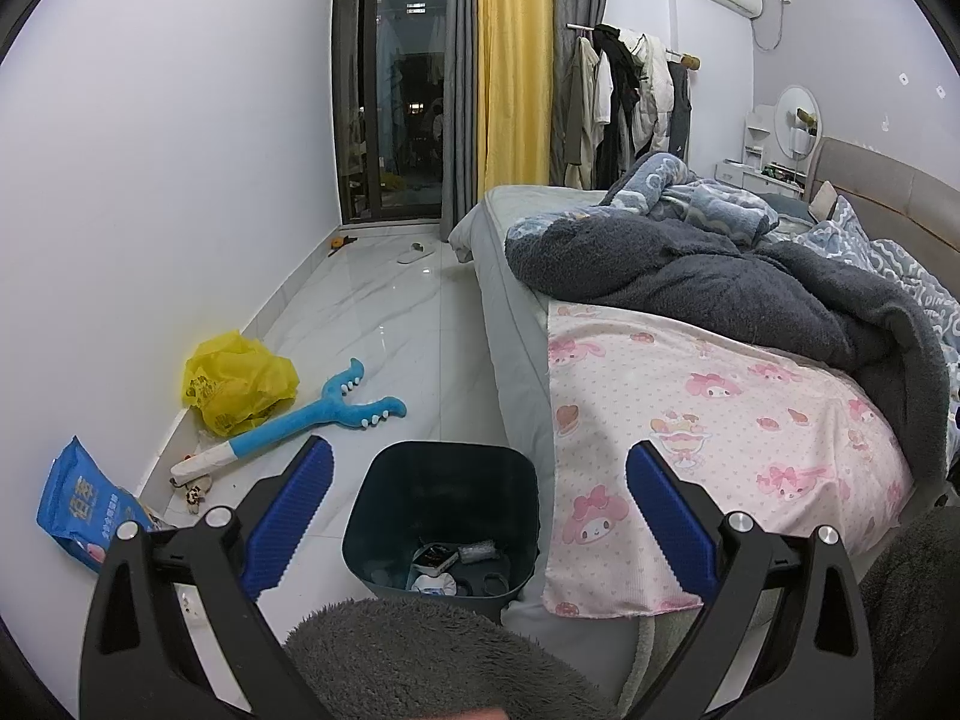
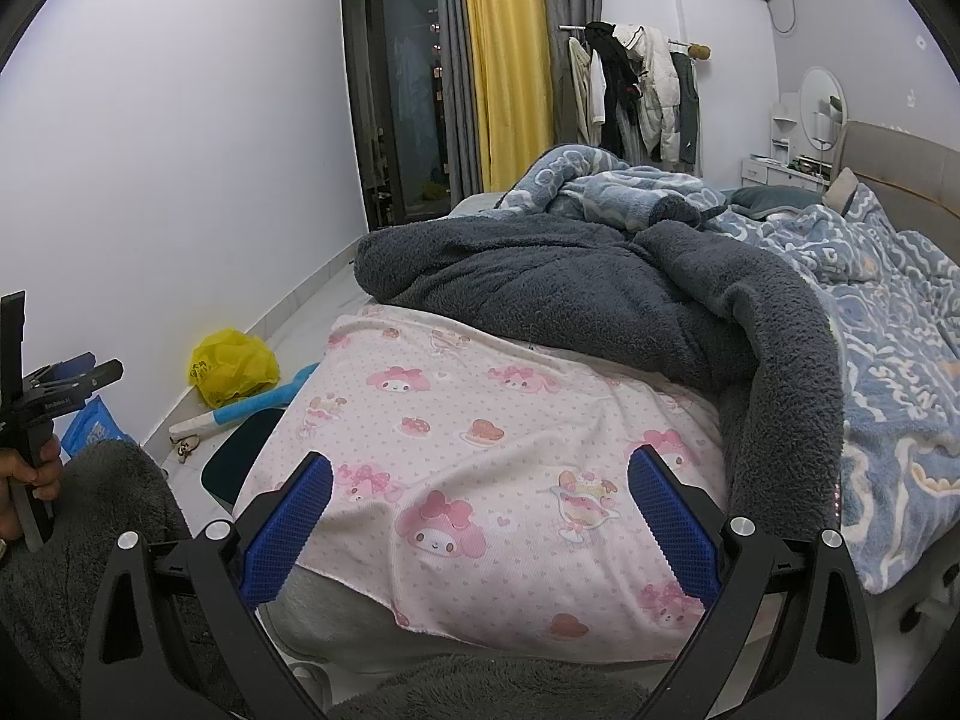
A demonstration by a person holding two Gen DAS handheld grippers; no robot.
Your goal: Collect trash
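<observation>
A dark blue bin [image 1: 444, 516] stands on the white tiled floor beside the bed, with a few scraps lying at its bottom. My left gripper [image 1: 480, 474] hangs open above the bin, nothing between its blue pads. On the floor to the left lie a crumpled yellow plastic bag [image 1: 240, 381], a blue packet [image 1: 81, 507] and a small wrapper [image 1: 197, 491]. My right gripper [image 2: 480, 477] is open over the pink cartoon blanket [image 2: 480, 420] on the bed. In the right wrist view the yellow bag [image 2: 234, 366] and the bin's edge [image 2: 231, 462] show at left.
A blue plush slingshot-shaped toy [image 1: 336, 411] lies between the bag and the bin. A dark grey fleece blanket [image 1: 720, 288] and blue bedding cover the bed. Grey fleece sleeves fill both lower edges. A hand [image 2: 27, 480] holds the left gripper's handle. A slipper [image 1: 414, 253] lies near the balcony door.
</observation>
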